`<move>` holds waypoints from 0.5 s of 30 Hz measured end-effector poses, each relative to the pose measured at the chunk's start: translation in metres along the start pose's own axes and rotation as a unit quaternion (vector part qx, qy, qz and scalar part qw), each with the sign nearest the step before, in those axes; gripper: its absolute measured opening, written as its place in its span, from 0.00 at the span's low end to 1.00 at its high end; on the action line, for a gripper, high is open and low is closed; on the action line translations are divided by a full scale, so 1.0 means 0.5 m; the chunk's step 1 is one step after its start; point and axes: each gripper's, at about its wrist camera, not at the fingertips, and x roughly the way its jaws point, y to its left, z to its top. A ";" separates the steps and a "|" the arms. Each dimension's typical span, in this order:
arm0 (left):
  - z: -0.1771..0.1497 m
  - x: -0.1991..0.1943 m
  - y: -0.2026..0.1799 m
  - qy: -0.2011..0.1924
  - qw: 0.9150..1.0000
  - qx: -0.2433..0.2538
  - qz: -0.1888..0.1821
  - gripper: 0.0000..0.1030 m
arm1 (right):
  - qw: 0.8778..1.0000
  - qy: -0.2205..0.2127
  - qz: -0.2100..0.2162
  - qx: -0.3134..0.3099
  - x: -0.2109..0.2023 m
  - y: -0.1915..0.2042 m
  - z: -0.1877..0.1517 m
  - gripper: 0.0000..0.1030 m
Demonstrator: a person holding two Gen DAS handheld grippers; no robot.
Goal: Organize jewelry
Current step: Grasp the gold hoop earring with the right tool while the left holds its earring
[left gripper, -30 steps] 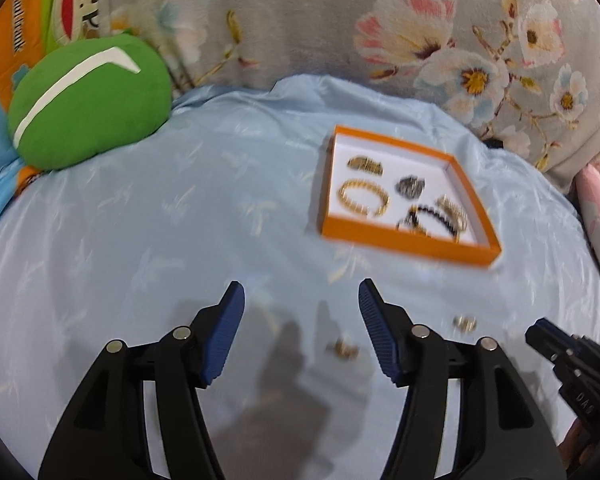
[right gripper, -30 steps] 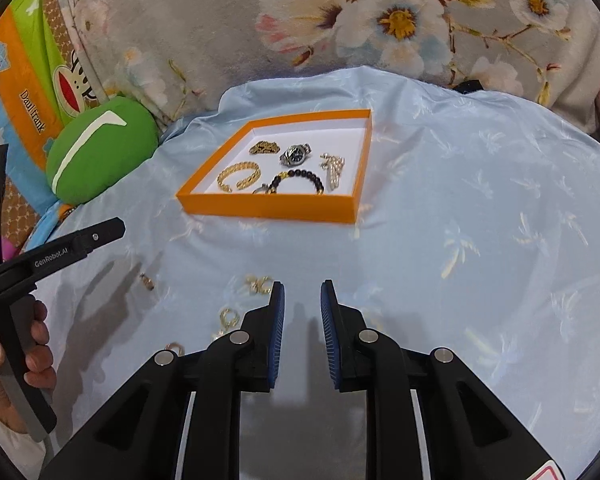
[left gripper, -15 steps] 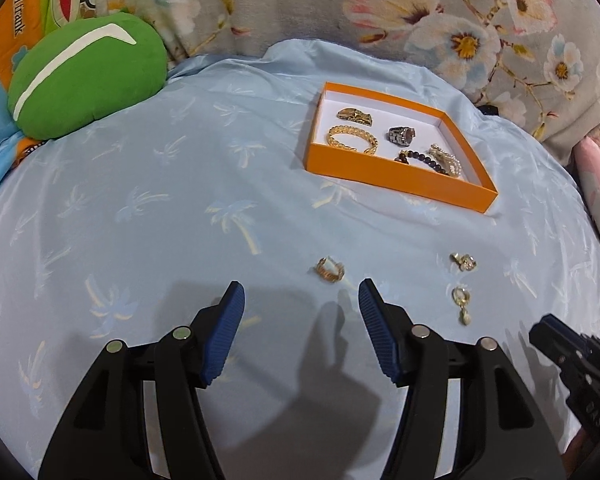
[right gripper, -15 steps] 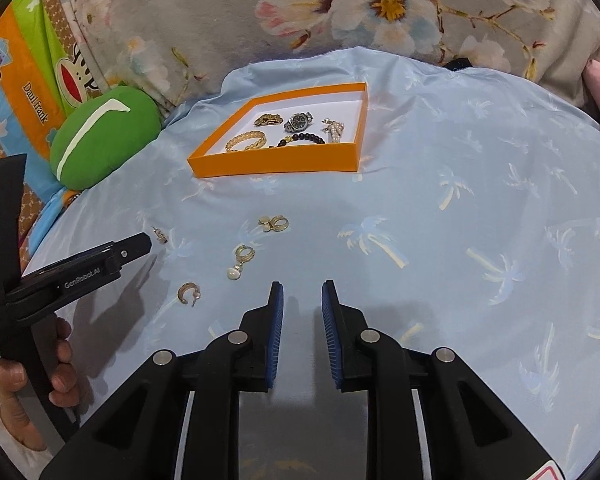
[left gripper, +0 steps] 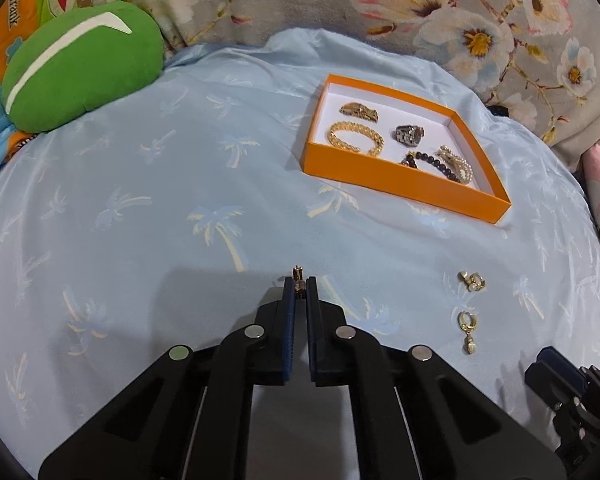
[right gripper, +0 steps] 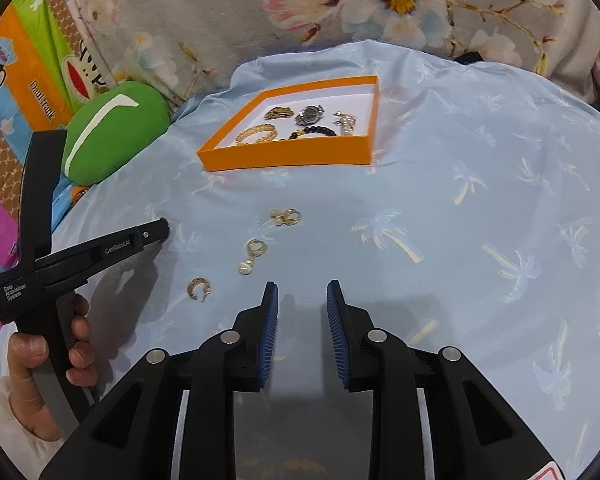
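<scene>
Low in the left wrist view, our left gripper [left gripper: 300, 284] has its blue-padded fingers pinched on a small gold earring [left gripper: 298, 276]; only its top peeks above the pads, so we cannot make out its shape. Our right gripper [right gripper: 302, 300] hangs above the pale blue palm-print bedsheet [right gripper: 480, 200], fingers apart and holding nothing. In the upper middle of the right wrist view sits the shallow orange cardboard tray [right gripper: 288, 158] with bracelets and a watch inside, partly hidden by its near wall. Left of centre on the sheet lie a gold ring cluster [right gripper: 286, 217], a gold pearl-drop earring [right gripper: 252, 256] and a gold C-shaped hoop [right gripper: 198, 289]. The left gripper's tip there is too small for us to see what it grips.
</scene>
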 end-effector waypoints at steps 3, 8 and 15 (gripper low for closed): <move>-0.006 -0.025 0.012 -0.017 1.000 -0.004 0.000 0.04 | 0.999 0.016 0.016 -0.039 0.019 0.056 -0.002 0.25; -0.028 -0.051 0.038 -0.023 1.000 -0.010 -0.005 0.04 | 0.997 0.027 0.025 -0.063 0.050 0.104 0.009 0.25; -0.051 -0.066 0.090 -0.016 0.999 -0.038 -0.022 0.04 | 0.997 0.051 0.035 -0.047 0.081 0.111 0.019 0.25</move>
